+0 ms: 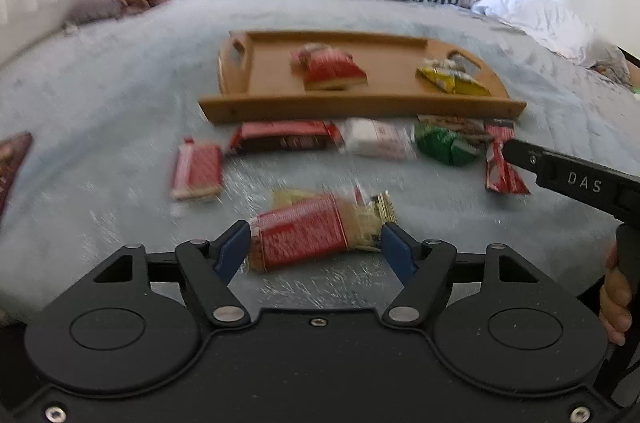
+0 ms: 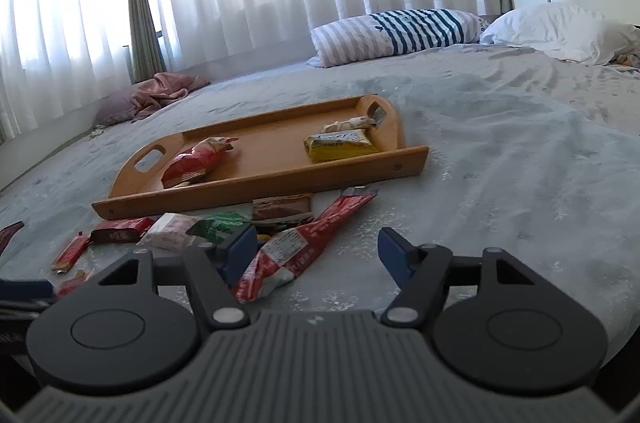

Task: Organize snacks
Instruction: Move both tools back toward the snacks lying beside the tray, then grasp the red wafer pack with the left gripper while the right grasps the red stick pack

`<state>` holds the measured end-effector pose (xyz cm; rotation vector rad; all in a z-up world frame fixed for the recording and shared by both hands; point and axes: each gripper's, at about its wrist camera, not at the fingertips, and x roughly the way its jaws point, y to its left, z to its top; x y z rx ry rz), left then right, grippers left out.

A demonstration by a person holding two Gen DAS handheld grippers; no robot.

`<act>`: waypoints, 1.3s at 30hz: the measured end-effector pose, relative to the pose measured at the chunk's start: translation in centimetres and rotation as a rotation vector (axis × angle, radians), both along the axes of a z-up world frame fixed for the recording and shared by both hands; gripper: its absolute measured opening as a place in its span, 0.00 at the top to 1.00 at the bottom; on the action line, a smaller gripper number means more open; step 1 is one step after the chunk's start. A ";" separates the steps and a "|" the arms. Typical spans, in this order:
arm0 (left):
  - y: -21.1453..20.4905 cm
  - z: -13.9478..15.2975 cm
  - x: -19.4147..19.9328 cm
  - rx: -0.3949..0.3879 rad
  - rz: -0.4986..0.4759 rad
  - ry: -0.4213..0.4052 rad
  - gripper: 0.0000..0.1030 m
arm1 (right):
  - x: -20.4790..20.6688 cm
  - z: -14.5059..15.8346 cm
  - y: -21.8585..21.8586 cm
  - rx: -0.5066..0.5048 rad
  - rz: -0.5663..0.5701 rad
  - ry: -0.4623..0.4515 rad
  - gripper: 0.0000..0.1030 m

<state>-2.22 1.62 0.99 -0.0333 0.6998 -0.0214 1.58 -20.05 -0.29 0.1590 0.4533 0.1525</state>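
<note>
A wooden tray [image 1: 264, 79] [image 2: 256, 159] lies on the bed, holding a red snack pack [image 1: 332, 69] [image 2: 196, 159] and a yellow pack [image 1: 454, 79] [image 2: 340, 145]. Several loose snacks lie in front of it. My left gripper [image 1: 316, 247] is open, its blue pads on either side of a red and gold bar [image 1: 308, 235] on the bedspread; contact is unclear. My right gripper [image 2: 318, 251] is open, with a long red packet [image 2: 296, 251] lying between its fingers. The right gripper's body [image 1: 576, 179] shows at the right of the left wrist view.
Loose snacks in a row: a red wafer pack [image 1: 198, 169], a dark bar [image 1: 286, 139], a white pack [image 1: 378, 139], a green pack [image 1: 444, 143]. A striped pillow [image 2: 396, 33], a white pillow [image 2: 560, 29] and pink cloth [image 2: 160, 95] lie at the bed's far side.
</note>
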 end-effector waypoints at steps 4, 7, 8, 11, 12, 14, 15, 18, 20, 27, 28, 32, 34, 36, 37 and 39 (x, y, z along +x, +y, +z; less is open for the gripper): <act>-0.4 0.2 0.1 0.016 -0.030 -0.016 0.49 | 0.1 0.0 0.6 -0.013 0.011 0.000 0.28; -1.0 0.4 0.4 0.013 -0.066 -0.024 0.65 | 0.1 -0.1 0.9 -0.014 0.013 0.003 0.28; -1.2 0.4 0.5 0.017 -0.072 -0.027 0.70 | 0.2 -0.1 1.0 -0.015 0.013 0.005 0.28; -1.9 0.3 0.8 0.022 -0.091 -0.037 0.77 | 0.2 -0.2 1.1 -0.020 0.006 0.013 0.29; -2.0 0.4 1.0 0.020 -0.095 -0.039 0.79 | 0.2 -0.2 1.1 -0.021 0.006 0.015 0.29; -2.3 0.4 1.3 0.012 -0.106 -0.042 0.81 | 0.1 -0.2 1.1 -0.026 0.003 0.015 0.29; -2.4 0.4 1.5 0.006 -0.110 -0.043 0.81 | 0.0 -0.2 1.0 -0.029 0.001 0.015 0.29; -2.8 0.6 1.9 -0.011 -0.122 -0.047 0.82 | -0.1 -0.2 0.9 -0.033 -0.002 0.016 0.29; -3.0 0.6 2.1 -0.018 -0.130 -0.050 0.82 | -0.1 -0.2 0.9 -0.037 -0.004 0.015 0.29; -2.8 1.1 2.0 -0.024 -0.120 -0.074 0.80 | 0.1 -0.1 1.1 -0.049 0.003 0.026 0.29; -2.7 1.2 2.0 -0.021 -0.116 -0.076 0.79 | 0.3 -0.1 1.1 -0.041 0.016 0.034 0.29; -2.1 1.2 2.2 -0.014 -0.099 -0.089 0.64 | 0.9 -0.5 1.5 -0.025 0.047 0.065 0.29; -2.0 1.2 2.5 -0.008 -0.103 -0.092 0.60 | 1.1 -0.7 1.8 -0.037 0.045 0.066 0.30; -2.1 1.1 2.9 0.001 -0.111 -0.095 0.57 | 1.3 -0.7 2.0 -0.040 0.043 0.072 0.32; -2.2 1.1 3.0 0.005 -0.117 -0.096 0.57 | 1.3 -0.7 2.0 -0.039 0.038 0.076 0.33; -2.3 0.9 3.4 0.008 -0.125 -0.099 0.57 | 1.5 -0.7 2.0 -0.029 0.033 0.083 0.35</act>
